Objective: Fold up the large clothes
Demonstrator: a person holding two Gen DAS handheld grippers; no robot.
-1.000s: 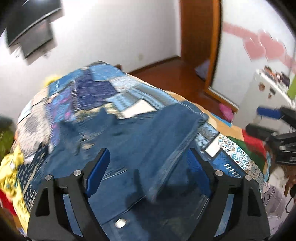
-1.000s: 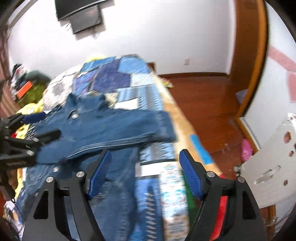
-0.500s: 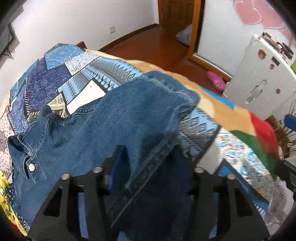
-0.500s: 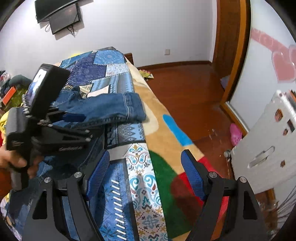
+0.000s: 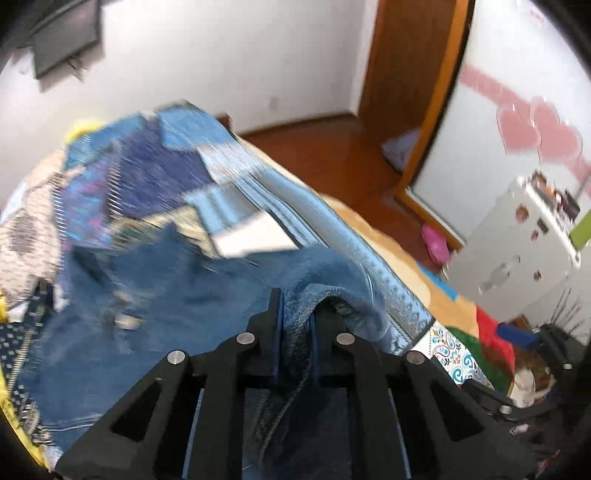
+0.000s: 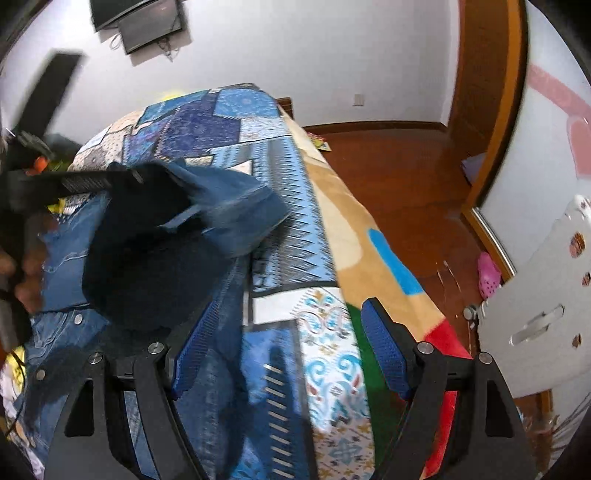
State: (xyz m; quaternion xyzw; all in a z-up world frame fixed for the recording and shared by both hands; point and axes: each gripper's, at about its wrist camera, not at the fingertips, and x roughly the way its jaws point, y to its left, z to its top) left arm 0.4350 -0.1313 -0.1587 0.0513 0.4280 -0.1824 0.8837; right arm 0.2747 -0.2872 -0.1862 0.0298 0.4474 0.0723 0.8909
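A blue denim jacket (image 5: 155, 306) lies spread on a patchwork bed cover (image 5: 147, 177). My left gripper (image 5: 295, 332) is shut on the jacket's sleeve and lifts it off the bed; the cuff bulges past the blue pads. In the right wrist view the raised sleeve (image 6: 221, 206) hangs from the left gripper (image 6: 96, 181) at the left, with the jacket body (image 6: 66, 258) below it. My right gripper (image 6: 280, 354) is open and empty, low over the cover near the bed's right side.
The bed cover's orange, green and red edge (image 6: 369, 258) runs along the bed's right side. Beyond it are a wooden floor (image 6: 406, 177), a pink slipper (image 6: 487, 273) and a white cabinet (image 6: 535, 314). A dark screen (image 6: 147, 22) hangs on the far wall.
My left gripper closed on the sleeve and now lifts it up and over the jacket. My right gripper stayed open and drew back toward the bed's near right side.
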